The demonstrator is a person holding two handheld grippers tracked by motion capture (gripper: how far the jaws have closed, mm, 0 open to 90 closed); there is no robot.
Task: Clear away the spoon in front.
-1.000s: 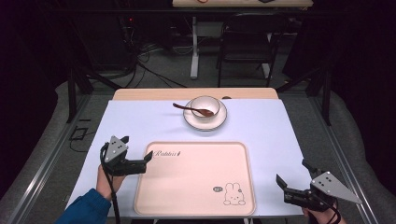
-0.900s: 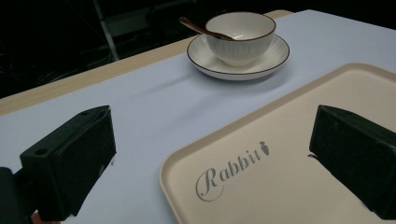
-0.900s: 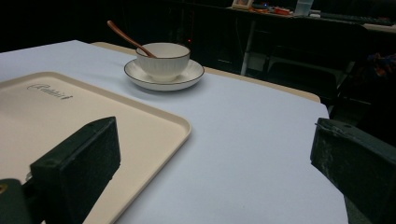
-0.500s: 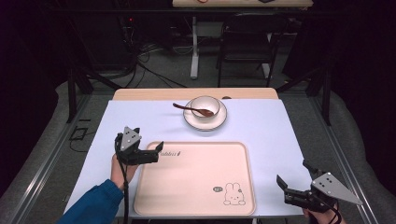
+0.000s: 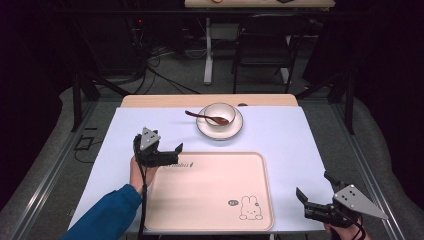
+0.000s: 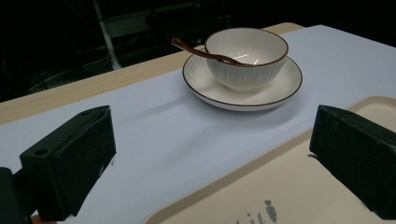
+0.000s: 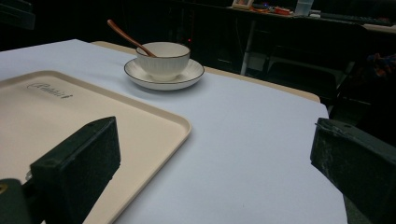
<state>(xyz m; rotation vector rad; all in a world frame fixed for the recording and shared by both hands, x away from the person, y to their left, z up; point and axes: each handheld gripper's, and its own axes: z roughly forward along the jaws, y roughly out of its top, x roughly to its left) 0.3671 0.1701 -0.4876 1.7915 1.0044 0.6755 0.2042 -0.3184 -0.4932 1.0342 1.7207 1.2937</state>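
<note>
A white bowl sits on its saucer just beyond the beige tray, a spoon leaning inside. Left gripper at the tray's far-left corner and right gripper off its near-right corner both gape empty. The ceramic looks stiff, slick and breakable; the saucer's rim seems the safest hold.

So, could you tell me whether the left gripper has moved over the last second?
Yes. The left gripper has moved to the right and forward, from beside the tray to over its near-left corner, towards the bowl.
</note>
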